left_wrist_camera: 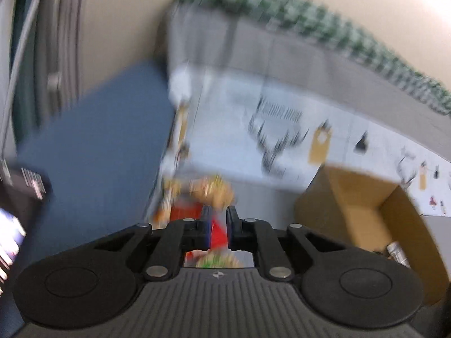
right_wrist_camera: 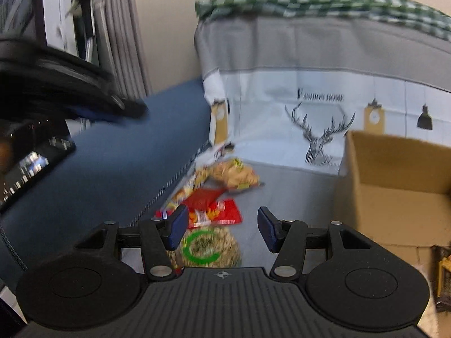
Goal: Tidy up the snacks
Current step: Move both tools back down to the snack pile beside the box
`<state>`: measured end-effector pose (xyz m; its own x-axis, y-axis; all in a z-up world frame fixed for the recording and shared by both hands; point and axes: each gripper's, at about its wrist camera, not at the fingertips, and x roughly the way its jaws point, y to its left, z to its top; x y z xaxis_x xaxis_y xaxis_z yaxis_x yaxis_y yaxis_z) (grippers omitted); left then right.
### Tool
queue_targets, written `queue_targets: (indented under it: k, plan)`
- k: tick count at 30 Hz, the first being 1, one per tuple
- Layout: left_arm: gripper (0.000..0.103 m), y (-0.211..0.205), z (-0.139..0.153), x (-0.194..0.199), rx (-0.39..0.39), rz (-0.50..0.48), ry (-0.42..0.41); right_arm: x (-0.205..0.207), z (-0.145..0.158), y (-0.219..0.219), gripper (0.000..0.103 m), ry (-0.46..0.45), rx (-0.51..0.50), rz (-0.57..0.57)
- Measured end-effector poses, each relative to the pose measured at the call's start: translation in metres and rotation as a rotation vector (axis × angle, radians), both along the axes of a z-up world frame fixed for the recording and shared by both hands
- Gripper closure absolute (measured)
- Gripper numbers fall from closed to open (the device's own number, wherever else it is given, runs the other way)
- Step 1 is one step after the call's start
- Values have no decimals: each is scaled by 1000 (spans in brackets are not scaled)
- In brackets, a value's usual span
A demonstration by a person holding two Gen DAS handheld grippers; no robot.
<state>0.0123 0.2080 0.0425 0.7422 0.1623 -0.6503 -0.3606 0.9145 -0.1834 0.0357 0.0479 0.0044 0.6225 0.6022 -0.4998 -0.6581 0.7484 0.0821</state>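
Several snack packets lie in a pile on the grey bed surface: a tan packet (right_wrist_camera: 234, 176), a red packet (right_wrist_camera: 217, 211) and a round packet with a green ring (right_wrist_camera: 207, 246). My right gripper (right_wrist_camera: 222, 229) is open and empty just above the round packet. My left gripper (left_wrist_camera: 218, 225) has its jaws nearly together over the blurred red packet (left_wrist_camera: 218, 232); I cannot tell whether it grips anything. The tan packet (left_wrist_camera: 214, 190) lies just beyond its tips. An open cardboard box (right_wrist_camera: 394, 174) stands to the right, also in the left wrist view (left_wrist_camera: 363, 202).
A blue cushion or mattress (right_wrist_camera: 118, 163) borders the pile on the left. A white cloth with a deer print (right_wrist_camera: 318, 129) hangs behind. The left gripper's body (right_wrist_camera: 56, 84) shows at the upper left of the right wrist view. A dark packet (right_wrist_camera: 442, 270) lies right of the box.
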Motion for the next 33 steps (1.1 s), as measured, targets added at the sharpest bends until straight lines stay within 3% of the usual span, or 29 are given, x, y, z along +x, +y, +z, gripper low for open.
queue_targets:
  k: [2, 3, 5, 8, 12, 18, 22, 27, 31, 33]
  plan:
    - [92, 8, -27, 9, -10, 24, 124, 2, -9, 9, 32, 15, -30, 8]
    - [92, 16, -35, 10, -70, 37, 163, 4, -14, 14, 29, 24, -47, 13]
    - [92, 29, -44, 7, -169, 57, 172, 9, -24, 23, 24, 49, -77, 18]
    - [91, 42, -51, 9, -173, 93, 207, 20, -40, 40, 20, 76, -126, 41]
    - [91, 54, -57, 4, -269, 126, 227, 38, -59, 62, 20, 121, -163, 46]
    - [87, 65, -62, 5, -317, 157, 239, 46, -86, 82, 16, 156, -249, 100]
    - [87, 68, -63, 5, -360, 150, 240, 49, -85, 77, 26, 160, -222, 99]
    - [85, 67, -66, 8, -368, 151, 249, 40, -75, 63, 26, 97, -224, 77]
    - [67, 62, -74, 14, -377, 139, 286, 33, -61, 47, 26, 149, -240, 44]
    - [66, 61, -79, 16, -398, 138, 302, 29, -53, 39, 26, 219, -260, 28]
